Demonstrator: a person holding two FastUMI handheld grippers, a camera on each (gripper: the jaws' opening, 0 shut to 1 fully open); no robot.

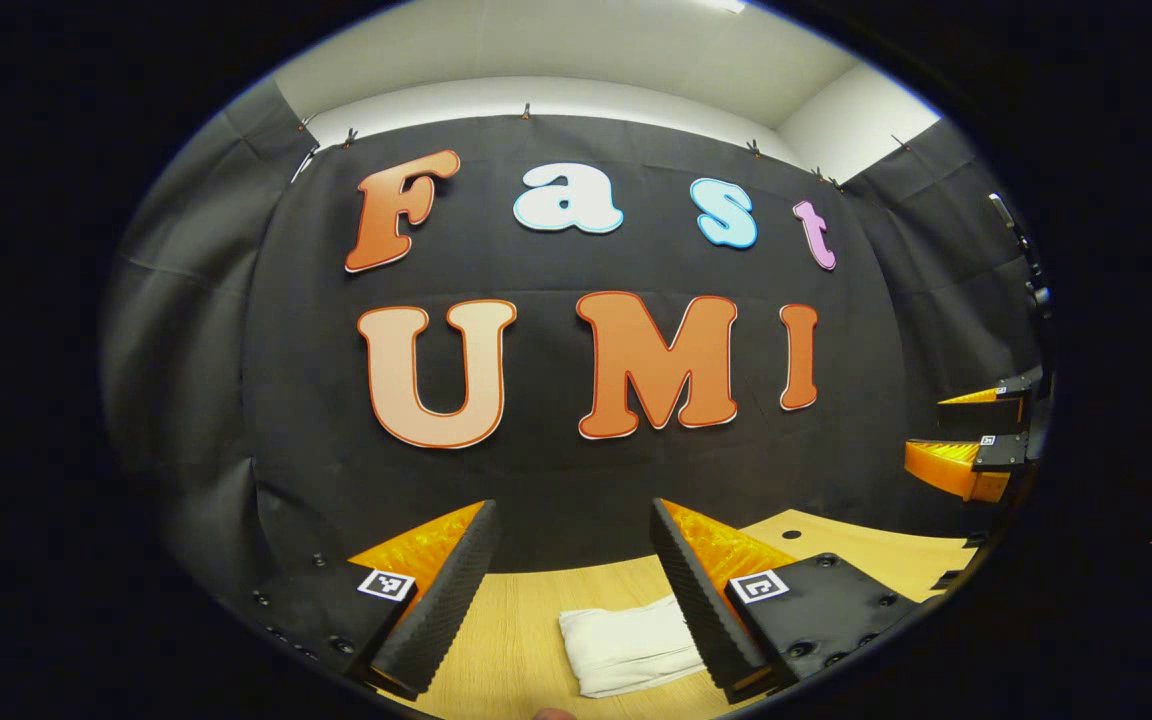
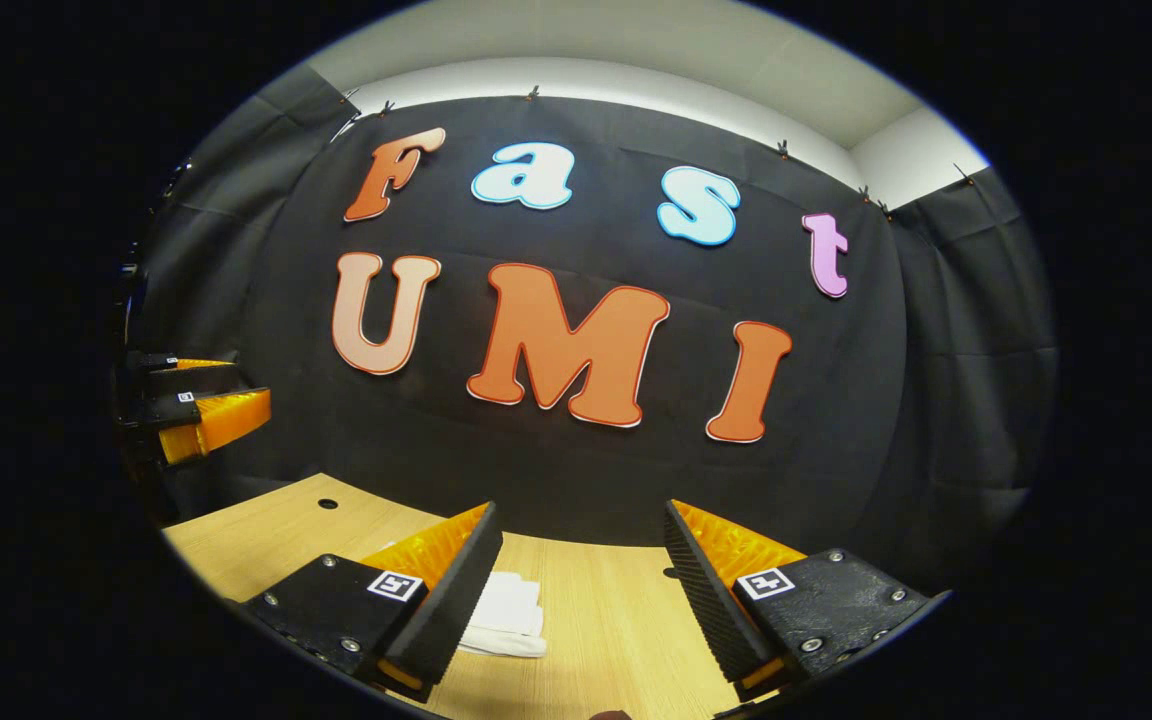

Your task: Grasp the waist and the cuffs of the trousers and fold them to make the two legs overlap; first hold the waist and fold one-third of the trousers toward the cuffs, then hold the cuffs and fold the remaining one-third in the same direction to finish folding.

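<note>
The left tongs (image 1: 571, 590) were released, fingers spread wide and gripping nothing, held above the table (image 1: 526, 640). The right tongs (image 2: 581, 590) were likewise released and empty. In the left gripper view, the trousers (image 1: 631, 645) lay on the table as a small white folded bundle at about 5 o'clock, just beside the inner face of the finger on that side, partly hidden behind it. In the right gripper view, the trousers (image 2: 511, 615) sat at about 7 o'clock, their near edge hidden behind a finger. The other tongs (image 1: 971, 440) showed far off at 3 o'clock.

The bundle looked compact, so the folding appeared done or nearly so. The risk from here: lowering either tongs carelessly could catch a loose layer and drag the stack open, or nudge it askew across the smooth table.
</note>
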